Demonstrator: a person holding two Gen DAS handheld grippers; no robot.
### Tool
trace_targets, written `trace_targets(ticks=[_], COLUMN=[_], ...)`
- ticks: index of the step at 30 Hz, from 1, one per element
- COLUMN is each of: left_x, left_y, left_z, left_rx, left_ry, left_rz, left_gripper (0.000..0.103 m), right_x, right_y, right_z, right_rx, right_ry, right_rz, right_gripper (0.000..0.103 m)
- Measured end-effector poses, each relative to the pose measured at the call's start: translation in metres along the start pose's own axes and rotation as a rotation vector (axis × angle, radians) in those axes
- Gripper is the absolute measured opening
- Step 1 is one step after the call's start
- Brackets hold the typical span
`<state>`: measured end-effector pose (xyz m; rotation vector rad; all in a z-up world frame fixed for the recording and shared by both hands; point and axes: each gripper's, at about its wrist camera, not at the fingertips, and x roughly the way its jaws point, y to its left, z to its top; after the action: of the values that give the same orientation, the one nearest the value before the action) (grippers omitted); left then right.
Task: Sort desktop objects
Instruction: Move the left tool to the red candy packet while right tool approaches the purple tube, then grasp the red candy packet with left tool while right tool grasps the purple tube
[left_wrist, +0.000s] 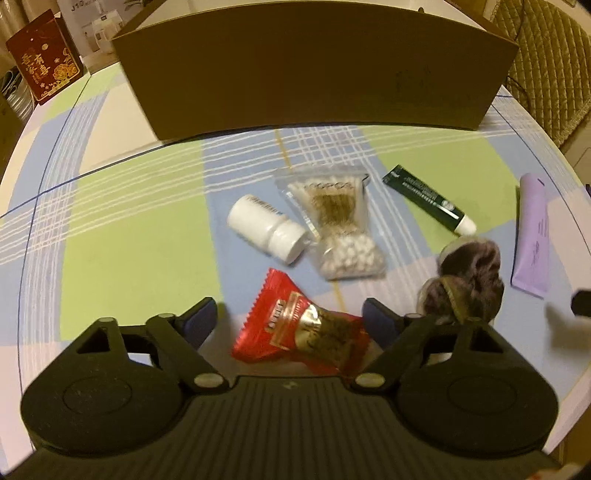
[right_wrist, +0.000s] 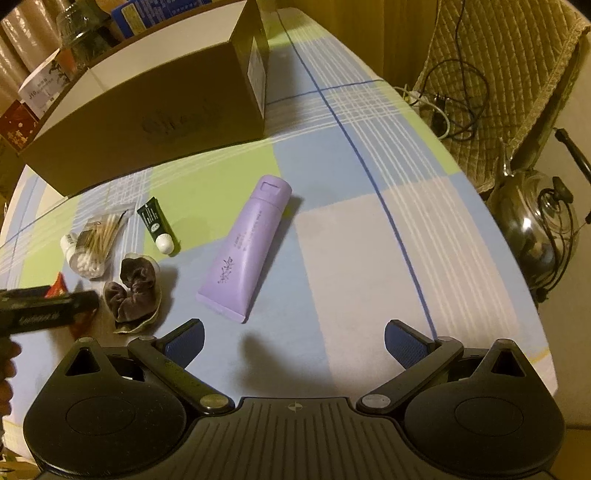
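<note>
My left gripper (left_wrist: 290, 319) is open, its fingers on either side of a red snack packet (left_wrist: 299, 328) lying on the checked tablecloth. Beyond it lie a white pill bottle (left_wrist: 267, 229), a clear bag of cotton swabs (left_wrist: 338, 225), a dark green tube (left_wrist: 428, 199), a brown-purple scrunchie (left_wrist: 465, 280) and a lilac tube (left_wrist: 532, 236). My right gripper (right_wrist: 293, 341) is open and empty, just short of the lilac tube (right_wrist: 245, 247). The scrunchie (right_wrist: 135, 291), the green tube (right_wrist: 157, 225) and the swab bag (right_wrist: 98, 240) lie to its left. The left gripper's body (right_wrist: 44, 306) shows at the left edge.
A large brown cardboard box (left_wrist: 314, 70) stands at the back of the table (left_wrist: 140, 236); it also shows in the right wrist view (right_wrist: 147, 110). A red gift box (left_wrist: 46, 55) stands far left. A quilted chair (right_wrist: 498, 66) with cables and a metal kettle (right_wrist: 535, 229) are beyond the right edge.
</note>
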<state>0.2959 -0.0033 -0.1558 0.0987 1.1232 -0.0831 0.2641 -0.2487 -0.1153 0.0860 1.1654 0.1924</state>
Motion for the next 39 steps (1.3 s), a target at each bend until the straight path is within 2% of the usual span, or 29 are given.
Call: trace_targets(ticks=[6, 10, 13, 15, 16, 17, 18, 21, 24, 26, 28, 31, 34, 37, 39], left_x=[-0.003, -0.003, -0.003, -0.009, -0.011, -0.012, -0.014, -0.019, -0.023, -0.025, -0.028, -0.019, -0.005, -0.004, -0.004], left_y=[0.015, 0.017, 0.021, 0.022, 0.022, 0.025, 0.029, 0.044, 0.054, 0.056, 0.056, 0.049, 0.044, 0.030, 0.025], left_z=[-0.003, -0.005, -0.010, -0.012, -0.012, -0.011, -0.010, -0.009, -0.009, -0.008, -0.007, -0.001, 0.001, 0.000, -0.003], left_rx=[0.012, 0.018, 0.036, 0.074, 0.083, 0.070, 0.035, -0.070, -0.156, -0.197, -0.209, -0.192, -0.154, -0.022, 0.027], left_ry=[-0.005, -0.006, -0.025, -0.040, -0.034, -0.020, -0.006, 0.013, 0.067, 0.102, 0.094, 0.090, 0.087, 0.056, 0.041], left_rz=[-0.070, -0.081, -0.099, -0.090, -0.076, -0.055, -0.043, -0.057, -0.059, -0.087, -0.121, -0.107, -0.100, -0.045, -0.034], left_gripper=[0.060, 0.053, 0.042, 0.043, 0.047, 0.063, 0.073, 0.072, 0.072, 0.070, 0.068, 0.064, 0.053, 0.051, 0.051], right_x=[0.011, 0.014, 0.016, 0.018, 0.019, 0.019, 0.020, 0.021, 0.023, 0.024, 0.024, 0.023, 0.022, 0.020, 0.019], right_y=[0.005, 0.007, 0.005, 0.005, 0.005, 0.005, 0.005, 0.005, 0.005, 0.005, 0.006, 0.006, 0.005, 0.003, 0.000], right_z=[0.006, 0.010, 0.012, 0.013, 0.013, 0.014, 0.014, 0.016, 0.015, 0.015, 0.014, 0.014, 0.012, 0.010, 0.010], right_rx=[-0.011, -0.010, 0.000, 0.003, 0.003, 0.003, 0.002, 0.001, 0.002, 0.001, 0.001, 0.003, 0.004, 0.011, 0.024], right_ry=[0.009, 0.005, 0.008, 0.011, 0.011, 0.011, 0.009, 0.008, 0.014, 0.017, 0.017, 0.017, 0.014, 0.011, 0.008], right_rz=[0.011, 0.013, 0.010, 0.008, 0.007, 0.007, 0.009, 0.010, 0.010, 0.008, 0.007, 0.005, 0.001, -0.009, -0.012], right_gripper=[0.101, 0.101, 0.101, 0.101, 0.101, 0.101, 0.101, 0.101, 0.101, 0.101, 0.101, 0.101, 0.101, 0.101, 0.101])
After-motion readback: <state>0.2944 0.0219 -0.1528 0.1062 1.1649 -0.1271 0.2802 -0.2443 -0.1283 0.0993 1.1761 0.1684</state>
